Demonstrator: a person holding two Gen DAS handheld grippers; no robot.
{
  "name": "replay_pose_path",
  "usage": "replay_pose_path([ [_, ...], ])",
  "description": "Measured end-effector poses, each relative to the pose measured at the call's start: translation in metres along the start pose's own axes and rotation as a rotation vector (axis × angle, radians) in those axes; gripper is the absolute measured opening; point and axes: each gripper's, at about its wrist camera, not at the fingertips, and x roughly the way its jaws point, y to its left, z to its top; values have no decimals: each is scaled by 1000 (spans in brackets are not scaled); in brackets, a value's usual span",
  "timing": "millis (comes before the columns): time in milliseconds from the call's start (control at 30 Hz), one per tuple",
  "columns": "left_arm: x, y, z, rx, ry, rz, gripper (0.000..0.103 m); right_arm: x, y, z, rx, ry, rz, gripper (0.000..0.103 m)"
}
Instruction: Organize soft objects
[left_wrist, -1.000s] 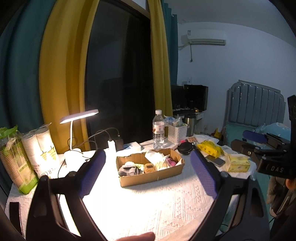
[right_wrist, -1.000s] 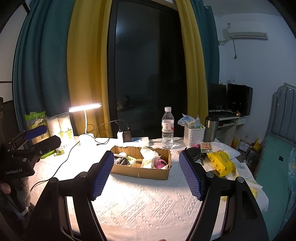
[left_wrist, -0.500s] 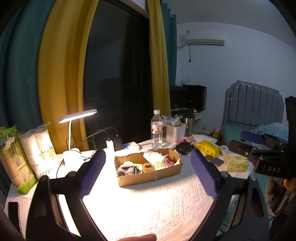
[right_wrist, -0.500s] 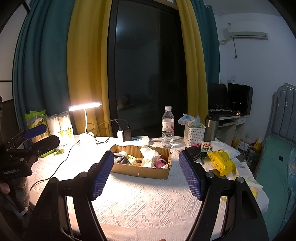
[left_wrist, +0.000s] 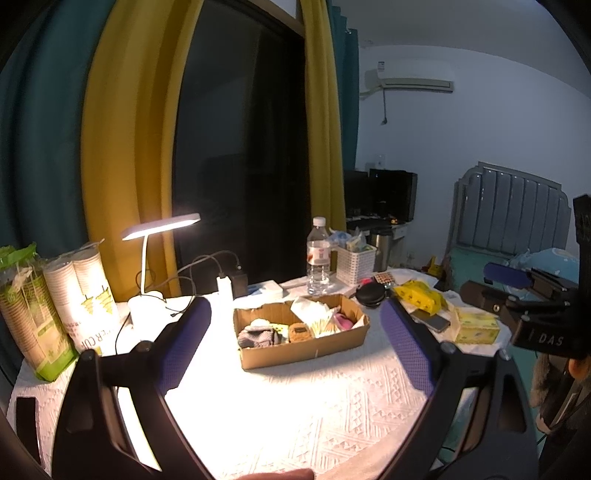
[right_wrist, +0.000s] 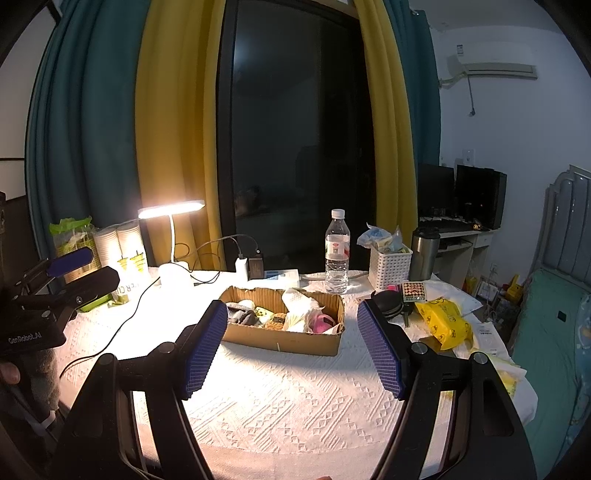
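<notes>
Dark glass window (right_wrist: 295, 147) is showing black outside, yellow curtains (right_wrist: 170, 129) and teal curtains (right_wrist: 85, 129) hanging either side. White desk lamp (right_wrist: 171, 208) is lighting the white embossed cloth on the desk (right_wrist: 295, 398). White wall air conditioner (right_wrist: 493, 68) is sitting high right; black monitors (right_wrist: 461, 195) standing below; grey padded headboard (left_wrist: 509, 214) showing far right.

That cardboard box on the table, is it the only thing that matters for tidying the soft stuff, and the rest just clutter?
Part of the job:
cardboard box
grey sock
pink soft item
white cloth

Just lying about:
water bottle
desk lamp
paper cups
white basket
yellow packet
tissue box
</notes>
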Motion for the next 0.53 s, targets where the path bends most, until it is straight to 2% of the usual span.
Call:
replay_pose_path([
  [533, 6, -1, 1, 14, -10, -8, 94, 1, 3, -6, -12, 12, 9, 76],
])
